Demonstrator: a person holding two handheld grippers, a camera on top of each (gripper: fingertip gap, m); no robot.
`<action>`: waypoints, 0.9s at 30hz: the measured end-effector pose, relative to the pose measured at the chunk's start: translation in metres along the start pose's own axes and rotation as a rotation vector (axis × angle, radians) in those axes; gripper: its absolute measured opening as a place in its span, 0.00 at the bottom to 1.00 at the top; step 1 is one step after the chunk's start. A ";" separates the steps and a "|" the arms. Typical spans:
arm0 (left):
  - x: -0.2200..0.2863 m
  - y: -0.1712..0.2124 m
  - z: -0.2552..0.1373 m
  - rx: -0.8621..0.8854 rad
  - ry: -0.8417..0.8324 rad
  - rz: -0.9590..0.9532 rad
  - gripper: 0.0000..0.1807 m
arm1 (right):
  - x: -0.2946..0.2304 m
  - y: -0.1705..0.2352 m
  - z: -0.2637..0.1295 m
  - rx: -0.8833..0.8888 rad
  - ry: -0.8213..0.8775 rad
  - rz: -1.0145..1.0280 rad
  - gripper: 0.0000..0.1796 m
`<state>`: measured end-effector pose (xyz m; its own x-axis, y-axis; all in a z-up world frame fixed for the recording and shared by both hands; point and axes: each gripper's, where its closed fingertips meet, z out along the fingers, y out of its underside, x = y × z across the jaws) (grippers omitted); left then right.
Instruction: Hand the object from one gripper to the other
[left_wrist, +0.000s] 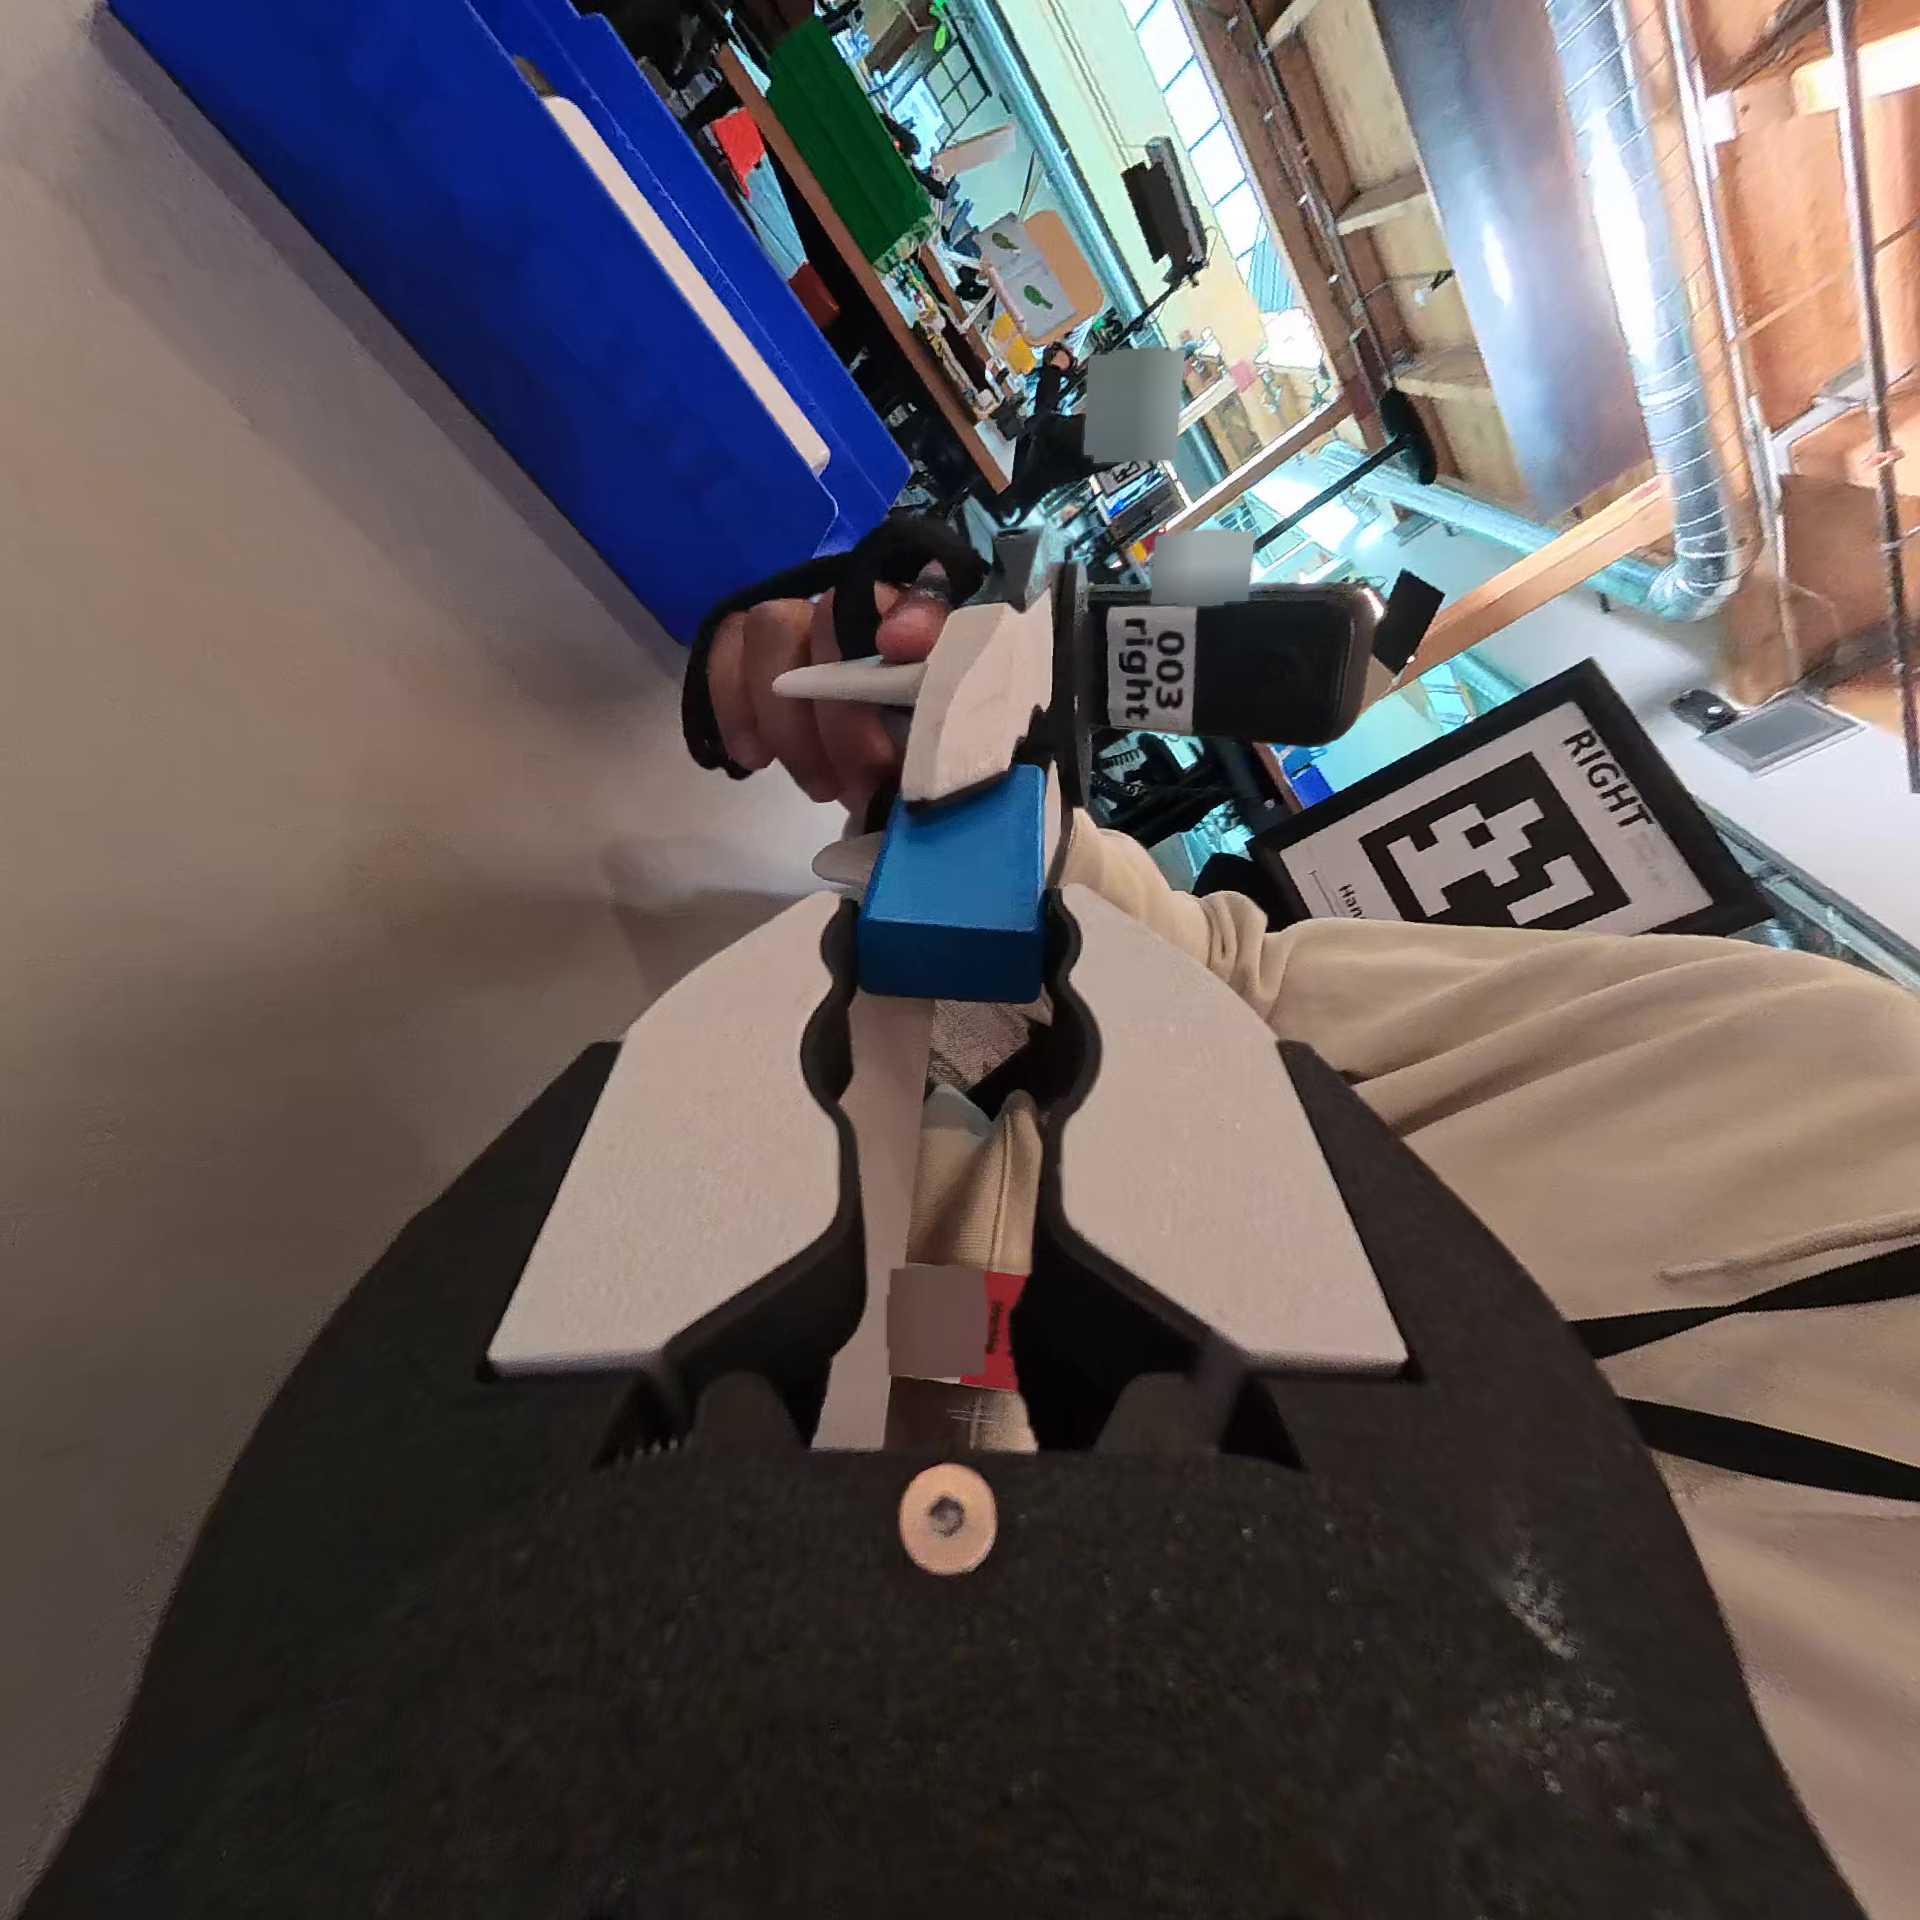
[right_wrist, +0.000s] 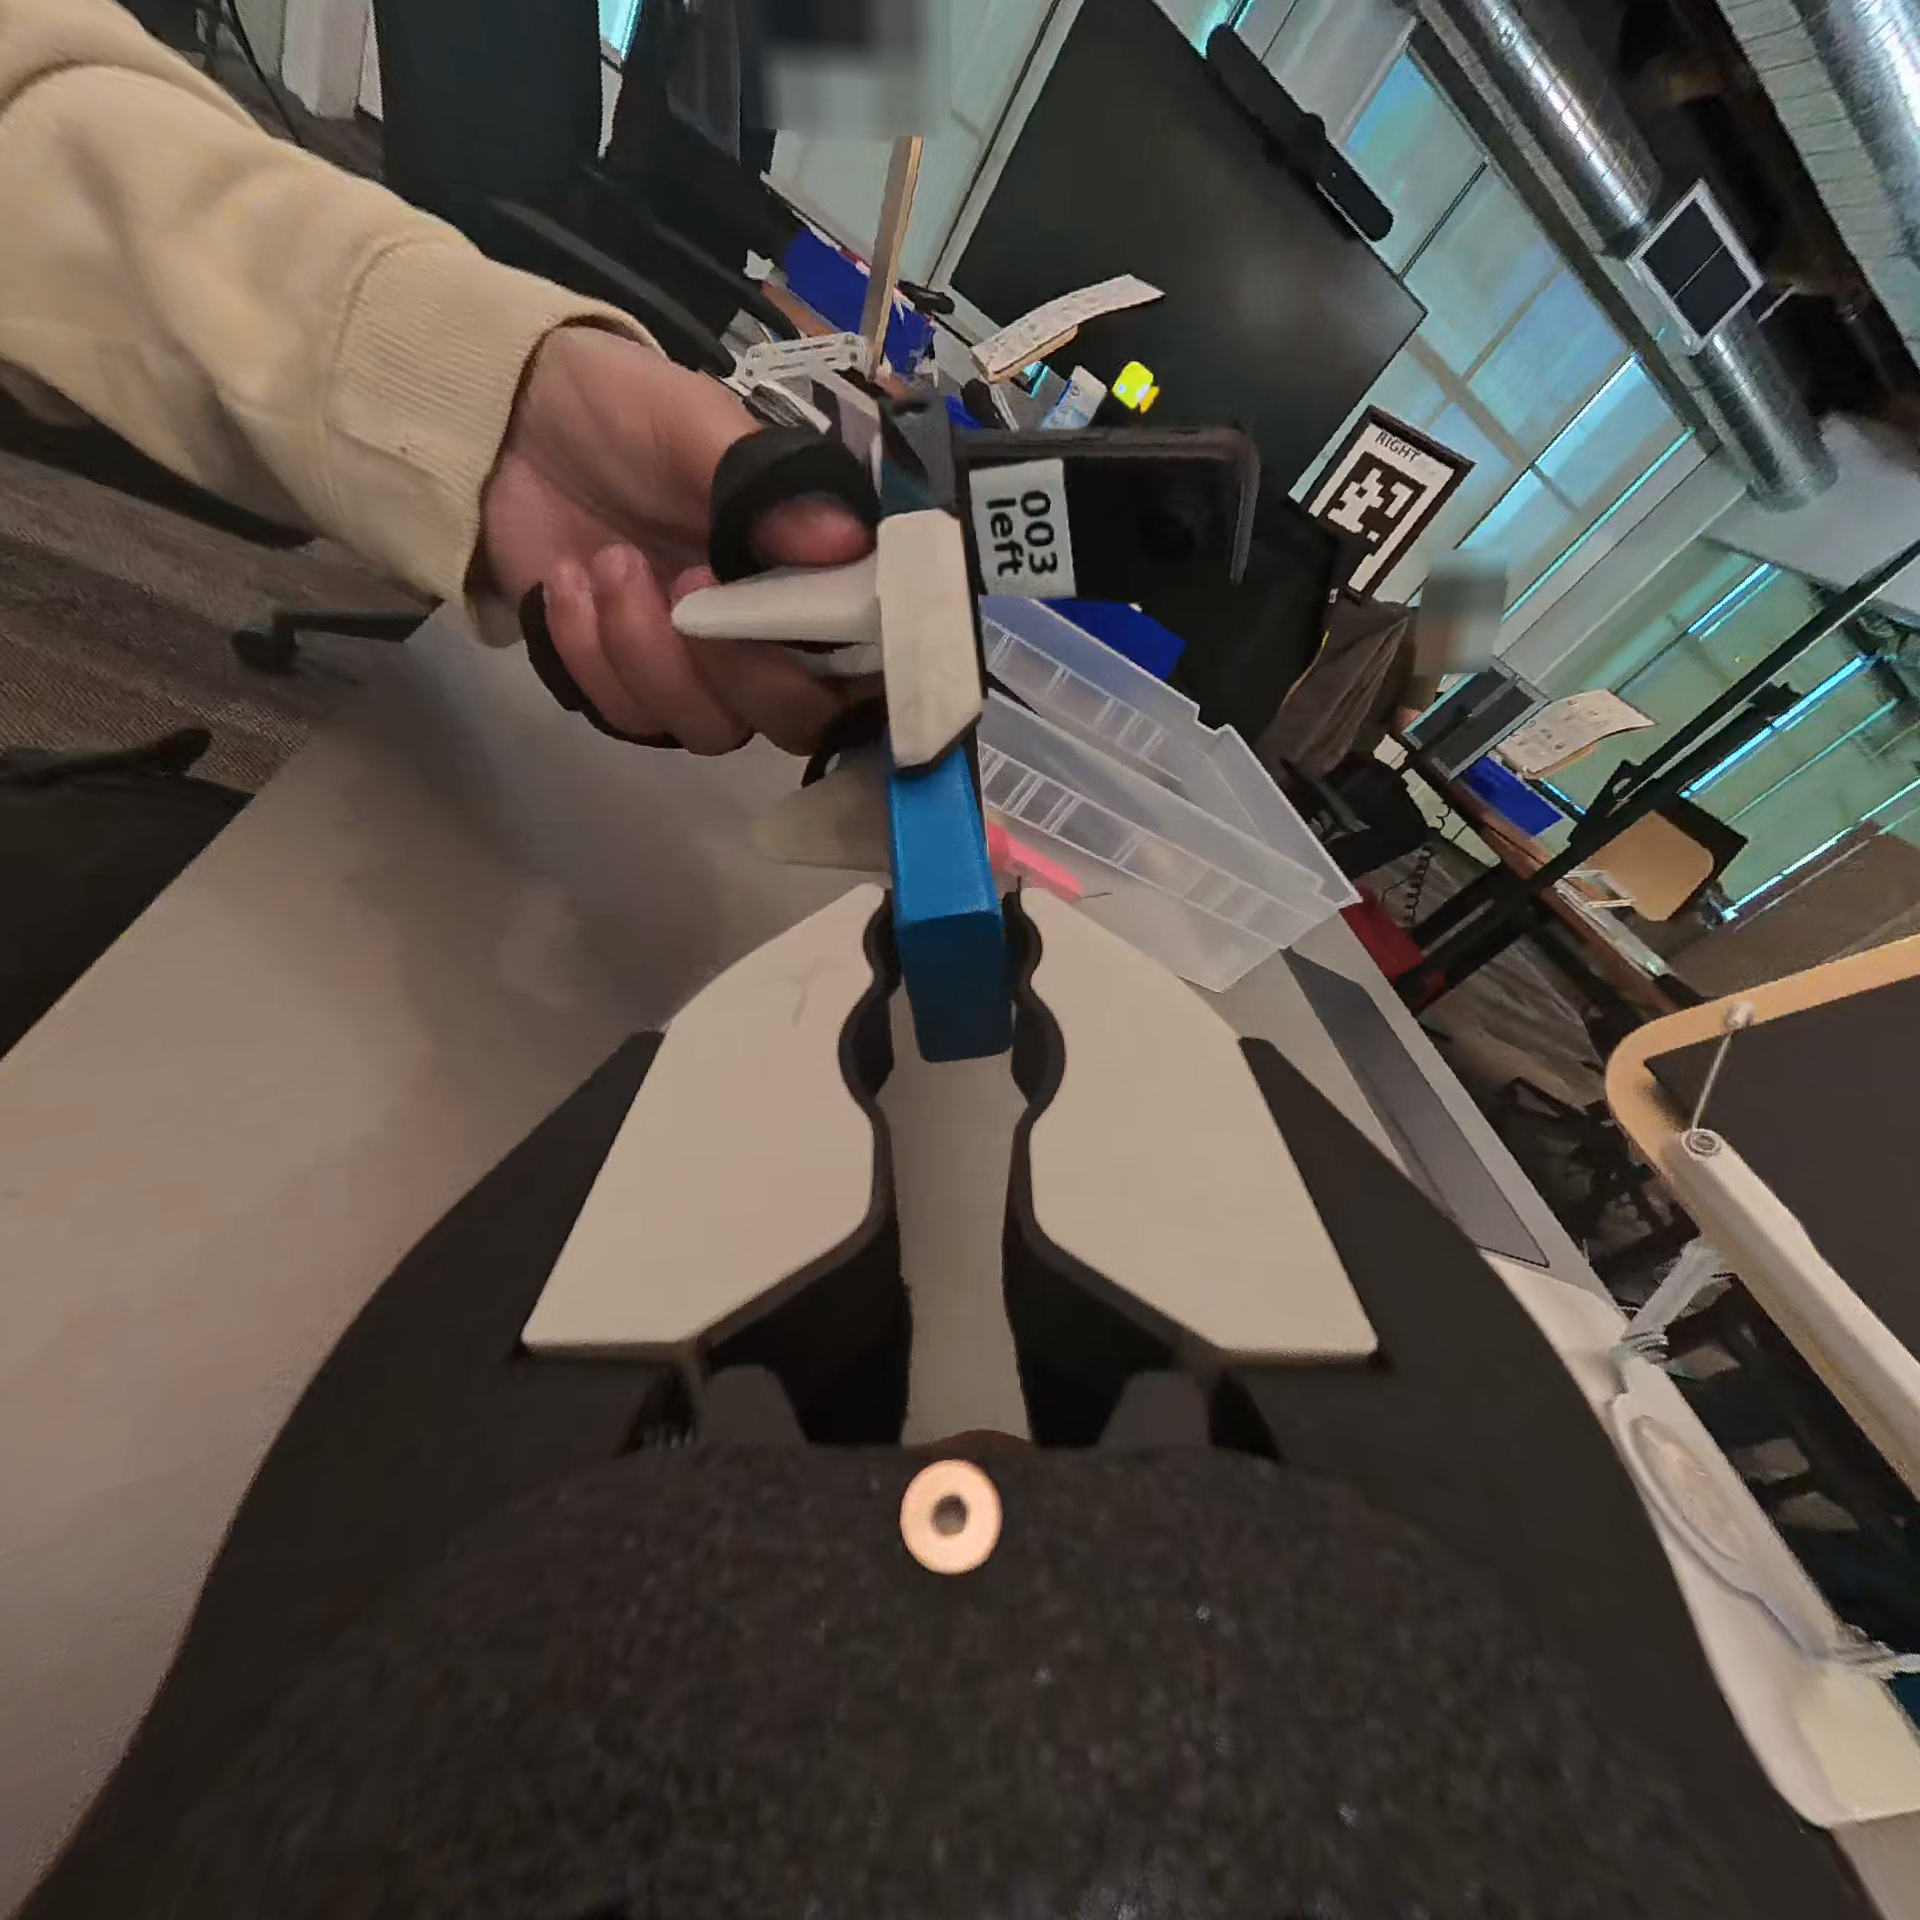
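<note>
1. The table (right_wrist: 312, 987) is pale and lies below the meeting point; the block is held in the air above it, between the two grippers, touching nothing else that I can see.
2. The left gripper (left_wrist: 951, 956) has its fingers drawn in on the near end of the block, pads pressing its two broad faces. In the right wrist view it shows farther off, one finger (right_wrist: 925, 644) lying across the block's far end.
3. The right gripper (right_wrist: 951, 977) is likewise closed to the block's thickness, pinching its near end. Both grippers appear to have hold at once, one at each end (the handover looks mid-way).
4. The block (left_wrist: 951, 904) is a blue, flat-sided bar, probably painted wood or plastic: stiff, light, not fragile, with smooth faces that may be a little slippery.
5. Its flat opposite faces are the place to grip, near an end, leaving the other end free. A short bite near the tip could let it pivot, so one side should be firm before the other lets go.
</note>
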<state>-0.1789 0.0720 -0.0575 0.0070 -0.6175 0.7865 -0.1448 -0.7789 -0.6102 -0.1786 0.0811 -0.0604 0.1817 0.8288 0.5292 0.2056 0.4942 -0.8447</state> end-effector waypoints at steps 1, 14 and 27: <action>-0.001 0.001 0.000 -0.002 0.006 -0.006 0.18 | -0.001 0.001 0.001 -0.004 -0.006 0.000 0.10; -0.045 0.023 -0.070 0.234 -0.599 0.239 0.34 | 0.046 0.037 -0.018 -0.243 0.246 0.163 0.09; -0.045 0.027 -0.071 0.226 -0.591 0.228 0.28 | 0.101 0.018 -0.063 -0.176 0.442 0.371 0.09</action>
<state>-0.2531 0.0866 -0.1022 0.5509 -0.6754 0.4903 0.0030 -0.5859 -0.8104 -0.0956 0.1575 -0.0172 0.6461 0.7317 0.2173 0.2016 0.1110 -0.9732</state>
